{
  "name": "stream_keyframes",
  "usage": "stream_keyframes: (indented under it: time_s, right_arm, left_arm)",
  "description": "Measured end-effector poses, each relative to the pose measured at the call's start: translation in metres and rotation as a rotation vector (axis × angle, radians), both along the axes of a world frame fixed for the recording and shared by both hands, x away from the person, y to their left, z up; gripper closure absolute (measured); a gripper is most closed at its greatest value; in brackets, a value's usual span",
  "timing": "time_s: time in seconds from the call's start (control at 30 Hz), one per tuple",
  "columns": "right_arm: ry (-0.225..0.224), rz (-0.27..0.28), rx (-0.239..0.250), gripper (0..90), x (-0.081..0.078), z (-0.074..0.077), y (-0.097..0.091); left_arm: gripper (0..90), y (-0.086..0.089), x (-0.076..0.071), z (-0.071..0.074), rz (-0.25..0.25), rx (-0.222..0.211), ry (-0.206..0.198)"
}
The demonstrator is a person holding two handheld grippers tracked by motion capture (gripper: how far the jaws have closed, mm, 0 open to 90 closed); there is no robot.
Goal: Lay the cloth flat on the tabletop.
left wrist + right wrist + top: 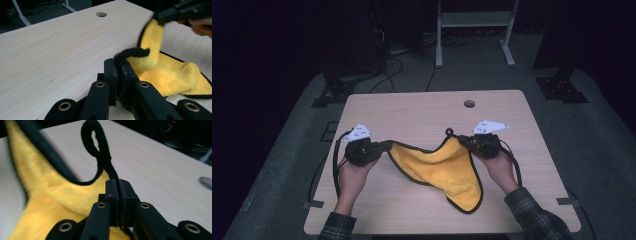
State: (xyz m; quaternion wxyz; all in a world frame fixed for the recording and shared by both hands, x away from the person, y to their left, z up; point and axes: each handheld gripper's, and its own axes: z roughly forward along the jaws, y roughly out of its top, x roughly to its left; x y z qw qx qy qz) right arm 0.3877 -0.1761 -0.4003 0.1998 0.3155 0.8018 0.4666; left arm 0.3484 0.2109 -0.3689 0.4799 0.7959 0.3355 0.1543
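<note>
A yellow cloth (437, 167) with a black edge hangs between my two grippers, and its lower part lies on the wooden table (422, 110). At its left corner my left gripper (384, 146) is shut on the black edge; in the left gripper view the jaws (120, 65) pinch that corner of the cloth (172, 75). My right gripper (463, 140) is shut on the right corner. In the right gripper view its jaws (117, 185) clamp the trim of the cloth (50, 192) just below a small black hanging loop (93, 137). The right gripper (161, 18) lifts its corner above the table.
A round cable hole (469, 103) sits near the table's far edge. Behind the table stand a white metal frame (472, 30) and loose cables (397, 65) on the grey floor. Bare table surface lies beyond the cloth.
</note>
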Motion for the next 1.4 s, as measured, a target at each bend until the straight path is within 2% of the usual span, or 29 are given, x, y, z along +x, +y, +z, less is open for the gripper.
stream_keyframes:
  time_s: [0.03, 0.13, 0.17, 0.2, 0.23, 0.27, 0.3, 0.33, 0.37, 0.4, 0.43, 0.5, 0.53, 0.6, 0.63, 0.67, 0.7, 0.77, 0.87, 0.93, 1.03, 1.1, 1.13, 1.2, 1.27, 1.3, 1.33, 1.37, 1.4]
  right_arm:
    - [0.001, -0.025, 0.009, 85.6, 0.014, 0.0, -0.001]
    - [0.002, -0.07, 0.013, 85.9, 0.036, -0.001, -0.001]
    - [0.002, -0.07, 0.013, 85.9, 0.036, -0.001, -0.001]
    - [0.011, -0.106, 0.002, 84.7, 0.051, -0.004, -0.001]
    - [0.02, -0.117, -0.001, 80.7, 0.055, -0.005, 0.0]
    - [0.031, -0.126, 0.001, 70.1, 0.058, -0.007, -0.001]
    - [0.031, -0.126, 0.001, 70.1, 0.058, -0.007, -0.001]
    - [0.061, -0.119, 0.021, 60.8, 0.057, -0.009, -0.002]
    - [0.061, -0.119, 0.021, 60.8, 0.057, -0.009, -0.002]
    - [0.058, -0.083, 0.027, 59.2, 0.045, -0.01, -0.003]
    - [0.058, -0.083, 0.027, 59.2, 0.045, -0.01, -0.003]
    - [0.081, 0.005, 0.017, 57.4, 0.018, -0.016, -0.001]
    - [0.081, 0.005, 0.017, 57.4, 0.018, -0.016, -0.001]
    - [0.1, 0.085, -0.019, 54.3, -0.012, -0.022, 0.003]
    - [0.1, 0.111, -0.018, 54.1, -0.021, -0.023, 0.003]
    - [0.1, 0.111, -0.018, 54.1, -0.021, -0.023, 0.003]
    - [0.109, 0.153, -0.015, 52.9, -0.041, -0.025, 0.003]
    - [0.114, 0.169, -0.013, 52.8, -0.047, -0.026, 0.004]
    - [0.133, 0.228, -0.019, 51.7, -0.07, -0.031, 0.008]
    - [0.143, 0.274, -0.063, 50.6, -0.086, -0.04, 0.015]
    - [0.155, 0.297, -0.098, 50.6, -0.091, -0.047, 0.023]
    - [0.142, 0.306, -0.175, 50.9, -0.095, -0.056, 0.035]
    - [0.141, 0.306, -0.2, 53.5, -0.095, -0.059, 0.039]
    - [0.12, 0.296, -0.234, 69.1, -0.095, -0.061, 0.044]
    - [0.116, 0.302, -0.211, 81.0, -0.094, -0.057, 0.042]
    - [0.116, 0.302, -0.211, 81.0, -0.094, -0.057, 0.042]
    - [0.116, 0.307, -0.157, 83.7, -0.092, -0.047, 0.036]
    - [0.116, 0.307, -0.157, 83.7, -0.092, -0.047, 0.036]
    - [0.122, 0.312, -0.099, 84.0, -0.09, -0.037, 0.028]
  left_arm:
    - [85.3, 0.0, 0.0, -0.001, 0.001, -0.001, 0.004]
    - [85.3, -0.001, 0.001, -0.003, -0.005, 0.003, 0.009]
    - [85.3, -0.001, 0.001, -0.003, -0.005, 0.003, 0.009]
    - [85.3, -0.002, 0.001, -0.004, -0.005, 0.003, 0.011]
    - [85.3, -0.003, 0.001, -0.005, -0.008, 0.008, 0.014]
    - [85.3, -0.003, 0.001, -0.005, -0.011, 0.01, 0.015]
    - [85.3, -0.003, 0.001, -0.005, -0.011, 0.01, 0.015]
    - [85.2, -0.005, 0.001, -0.006, -0.016, 0.015, 0.017]
    - [85.3, -0.005, 0.001, -0.006, -0.016, 0.015, 0.017]
    - [85.3, -0.006, 0.001, -0.007, -0.017, 0.017, 0.017]
    - [85.3, -0.006, 0.001, -0.007, -0.018, 0.018, 0.019]
    - [85.2, -0.007, 0.002, -0.008, -0.019, 0.021, 0.021]
    - [85.2, -0.007, 0.001, -0.008, -0.018, 0.021, 0.021]
    - [85.3, -0.008, 0.0, -0.007, -0.017, 0.025, 0.017]
    - [85.3, -0.009, 0.0, -0.007, -0.018, 0.028, 0.016]
    - [85.3, -0.009, 0.0, -0.007, -0.018, 0.028, 0.016]
    - [85.3, -0.009, -0.001, -0.006, -0.018, 0.03, 0.017]
    - [85.3, -0.009, -0.001, -0.007, -0.017, 0.03, 0.017]
    - [85.3, -0.009, -0.001, -0.007, -0.018, 0.028, 0.017]
    - [85.3, -0.009, -0.001, -0.008, -0.02, 0.029, 0.018]
    - [85.3, -0.009, -0.001, -0.008, -0.02, 0.029, 0.018]
    - [85.3, -0.009, -0.001, -0.007, -0.02, 0.027, 0.017]
    - [85.3, -0.009, -0.001, -0.007, -0.02, 0.027, 0.018]
    - [85.3, -0.009, -0.001, -0.007, -0.02, 0.027, 0.018]
    - [85.3, -0.008, -0.001, -0.006, -0.019, 0.031, 0.017]
    - [85.3, -0.008, -0.001, -0.006, -0.019, 0.031, 0.017]
    - [85.3, -0.007, -0.001, -0.006, -0.018, 0.026, 0.017]
    - [85.3, -0.007, -0.001, -0.006, -0.018, 0.024, 0.016]
    - [85.3, -0.005, -0.002, -0.004, -0.016, 0.027, 0.013]
